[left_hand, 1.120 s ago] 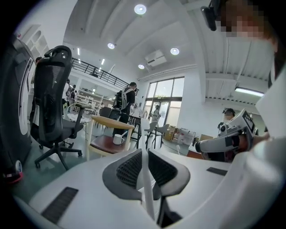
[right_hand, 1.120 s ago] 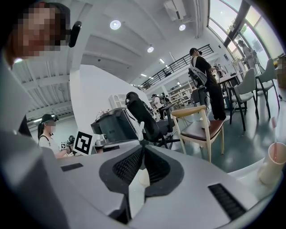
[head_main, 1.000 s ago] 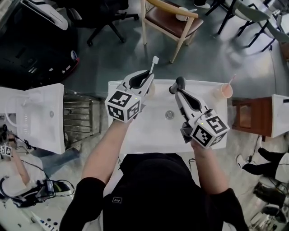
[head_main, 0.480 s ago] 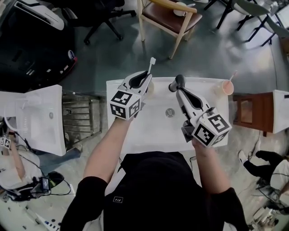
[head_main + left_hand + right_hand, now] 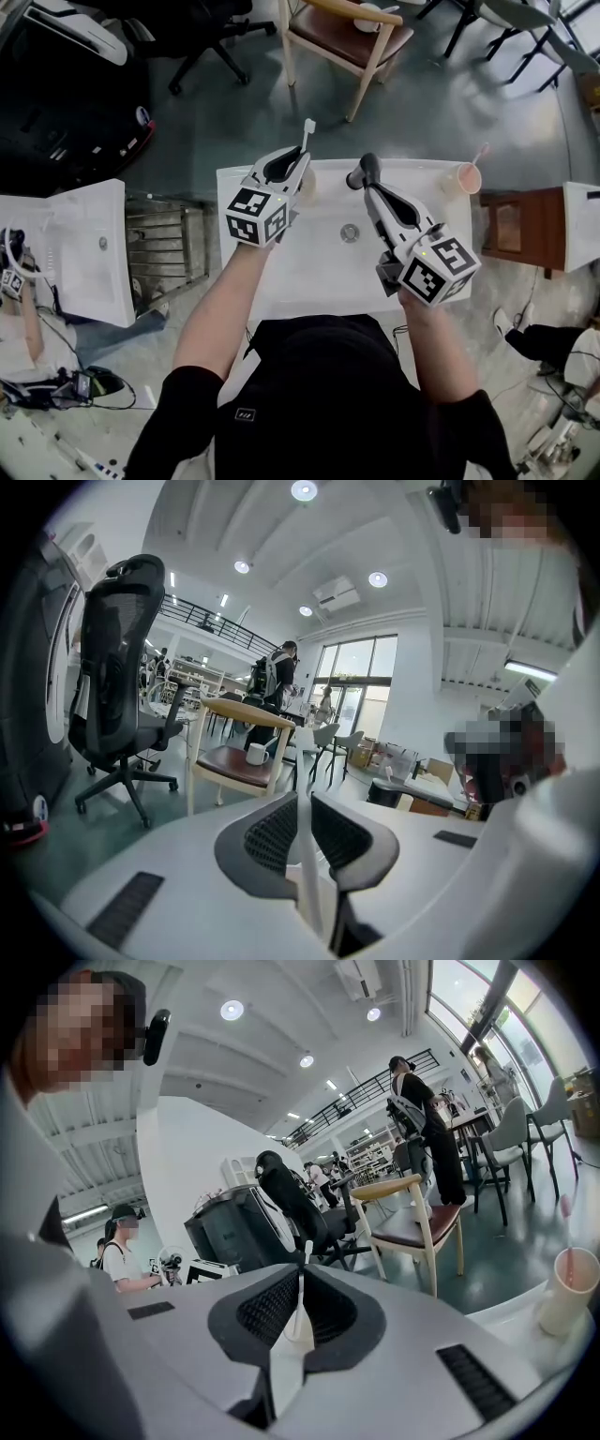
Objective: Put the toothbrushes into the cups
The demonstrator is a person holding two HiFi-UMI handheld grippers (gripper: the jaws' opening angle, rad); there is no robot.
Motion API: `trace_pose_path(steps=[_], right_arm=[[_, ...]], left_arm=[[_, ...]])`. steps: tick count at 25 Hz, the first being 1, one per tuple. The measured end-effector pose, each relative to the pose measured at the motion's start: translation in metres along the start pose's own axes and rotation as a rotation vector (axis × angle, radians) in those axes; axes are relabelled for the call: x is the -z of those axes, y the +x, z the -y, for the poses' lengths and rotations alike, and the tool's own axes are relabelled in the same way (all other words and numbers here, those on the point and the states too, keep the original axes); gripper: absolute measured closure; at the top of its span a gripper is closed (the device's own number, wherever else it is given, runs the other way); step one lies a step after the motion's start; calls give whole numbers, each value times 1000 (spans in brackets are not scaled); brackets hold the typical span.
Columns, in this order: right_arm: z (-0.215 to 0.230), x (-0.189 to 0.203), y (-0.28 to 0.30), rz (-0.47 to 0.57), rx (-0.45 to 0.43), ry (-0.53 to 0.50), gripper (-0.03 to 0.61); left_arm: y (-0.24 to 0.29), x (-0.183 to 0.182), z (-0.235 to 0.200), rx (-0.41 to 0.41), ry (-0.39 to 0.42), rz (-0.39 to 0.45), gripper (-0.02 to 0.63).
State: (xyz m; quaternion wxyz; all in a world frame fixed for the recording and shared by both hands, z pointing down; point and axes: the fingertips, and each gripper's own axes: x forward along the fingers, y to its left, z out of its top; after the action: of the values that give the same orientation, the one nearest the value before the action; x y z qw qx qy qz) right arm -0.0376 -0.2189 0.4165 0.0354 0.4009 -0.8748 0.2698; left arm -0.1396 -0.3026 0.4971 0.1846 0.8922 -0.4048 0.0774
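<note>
Over white sink [image 5: 281,281], left gripper [image 5: 302,167] clamps slim white toothbrush [image 5: 307,139], head up; right gripper [image 5: 300,1309] pinches a second toothbrush [image 5: 301,1288].

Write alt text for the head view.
From above: a person at a white sink holds a gripper in each hand. The left gripper grips an upright white toothbrush at the sink's back left; the right gripper points at the tap. A pink cup with a pink toothbrush stands back right.

Black short-sleeved shirt [image 5: 328,394]; left gripper [image 5: 302,172] and right gripper [image 5: 370,186] white, grey-lined.
</note>
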Motion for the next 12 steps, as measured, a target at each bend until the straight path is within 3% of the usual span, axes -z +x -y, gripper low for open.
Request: trace_pose_path(steps=[12], right_arm=[[-4,1,0,-7,4,14,540]], left_arm=[[-11,31,-1,-52,84,-110,558]])
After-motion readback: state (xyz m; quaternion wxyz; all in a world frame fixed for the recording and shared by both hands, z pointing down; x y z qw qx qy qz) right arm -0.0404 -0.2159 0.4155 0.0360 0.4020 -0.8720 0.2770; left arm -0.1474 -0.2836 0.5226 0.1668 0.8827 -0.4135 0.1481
